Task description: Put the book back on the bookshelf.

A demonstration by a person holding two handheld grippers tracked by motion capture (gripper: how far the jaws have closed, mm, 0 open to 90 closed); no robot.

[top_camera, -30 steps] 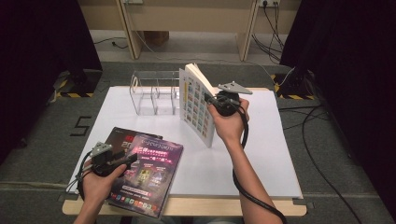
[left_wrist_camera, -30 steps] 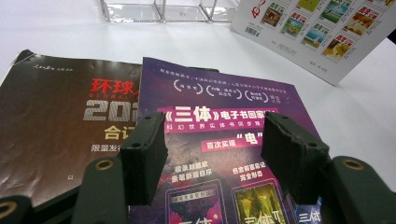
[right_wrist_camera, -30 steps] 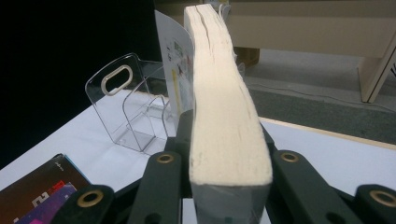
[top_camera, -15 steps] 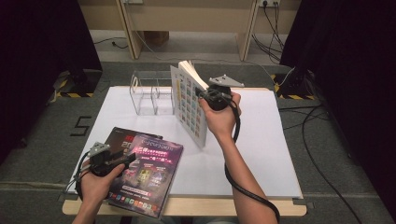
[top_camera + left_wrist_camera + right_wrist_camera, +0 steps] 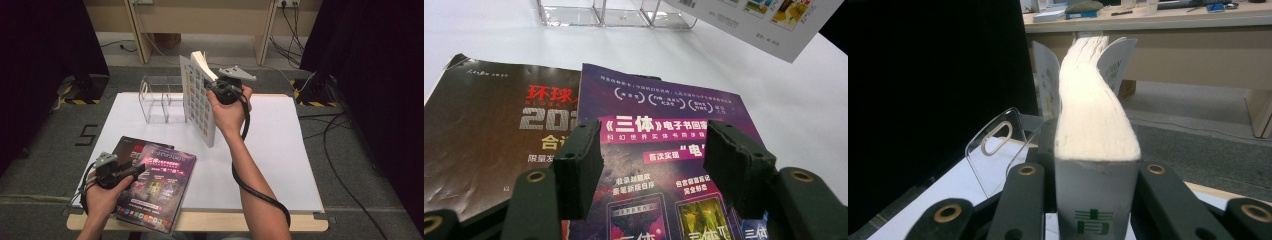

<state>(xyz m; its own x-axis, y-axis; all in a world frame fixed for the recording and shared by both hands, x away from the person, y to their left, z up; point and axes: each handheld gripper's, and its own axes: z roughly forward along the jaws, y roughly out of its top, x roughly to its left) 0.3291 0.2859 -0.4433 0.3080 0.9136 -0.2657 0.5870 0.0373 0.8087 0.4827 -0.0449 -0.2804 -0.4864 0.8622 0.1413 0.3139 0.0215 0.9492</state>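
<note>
Thick paperback (image 5: 200, 102) with white cover of small coloured tiles clamped upright at spine by right hand-held gripper (image 5: 218, 90), raised above worktop (image 5: 280, 145) at 12 o'clock, beside clear acrylic rack (image 5: 159, 100). Pages fanned at top; green mark seen on spine (image 5: 1093, 220). Since earlier frame, book carried leftward toward rack and lifted. Left hand-held gripper (image 5: 131, 172) unclenched, poised at 7 o'clock over purple magazine (image 5: 664, 150) marked "三体", overlapping dark magazine (image 5: 499, 140) marked "环球", "20".
</note>
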